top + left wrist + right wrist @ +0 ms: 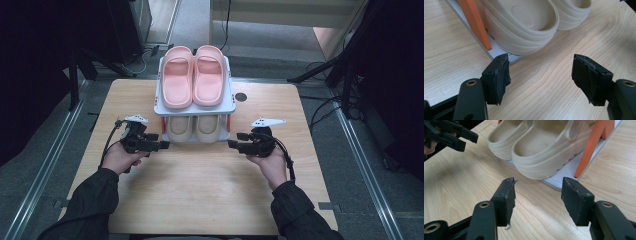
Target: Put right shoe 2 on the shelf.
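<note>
A small two-tier rack (159, 107) stands at the far middle of the wooden table. A pink pair of slippers (192, 75) lies on its top shelf, and a beige pair of clogs (194, 128) sits on the bottom shelf. My left gripper (162, 145) hovers just left of the rack's front, open and empty. In the left gripper view, the left gripper (541, 62) points at the beige clog (524, 22) and an orange support (475, 22). My right gripper (232, 144) is open and empty just right of the rack. In the right gripper view, the right gripper (539, 183) faces the clogs (544, 152).
Bare table (200, 200) stretches between the grippers and the near edge. A dark round hole (241, 97) sits in the tabletop right of the rack. Black stand legs (320, 70) and cables lie on the floor beyond the table's far corners.
</note>
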`<move>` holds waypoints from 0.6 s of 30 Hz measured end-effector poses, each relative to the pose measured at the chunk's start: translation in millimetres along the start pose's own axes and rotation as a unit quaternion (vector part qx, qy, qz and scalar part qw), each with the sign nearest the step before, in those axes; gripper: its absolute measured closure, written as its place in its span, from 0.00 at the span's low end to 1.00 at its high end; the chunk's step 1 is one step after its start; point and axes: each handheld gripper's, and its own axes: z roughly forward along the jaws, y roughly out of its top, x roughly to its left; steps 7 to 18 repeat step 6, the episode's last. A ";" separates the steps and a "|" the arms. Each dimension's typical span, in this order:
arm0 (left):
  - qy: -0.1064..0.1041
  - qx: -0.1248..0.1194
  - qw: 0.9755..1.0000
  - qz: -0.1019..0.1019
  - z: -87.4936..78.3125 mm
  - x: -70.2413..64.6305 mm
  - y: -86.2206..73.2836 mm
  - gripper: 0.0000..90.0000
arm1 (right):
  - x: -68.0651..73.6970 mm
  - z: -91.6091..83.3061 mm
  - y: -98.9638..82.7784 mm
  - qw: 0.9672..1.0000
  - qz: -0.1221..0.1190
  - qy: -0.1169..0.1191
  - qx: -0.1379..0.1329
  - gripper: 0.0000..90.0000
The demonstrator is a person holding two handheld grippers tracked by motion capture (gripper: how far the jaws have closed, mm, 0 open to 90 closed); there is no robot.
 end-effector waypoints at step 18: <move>-0.005 -0.012 1.000 -0.004 -3.6 -2.1 -1.1 0.33 | -1.6 0.9 0.7 1.000 -0.003 0.008 -0.008 0.41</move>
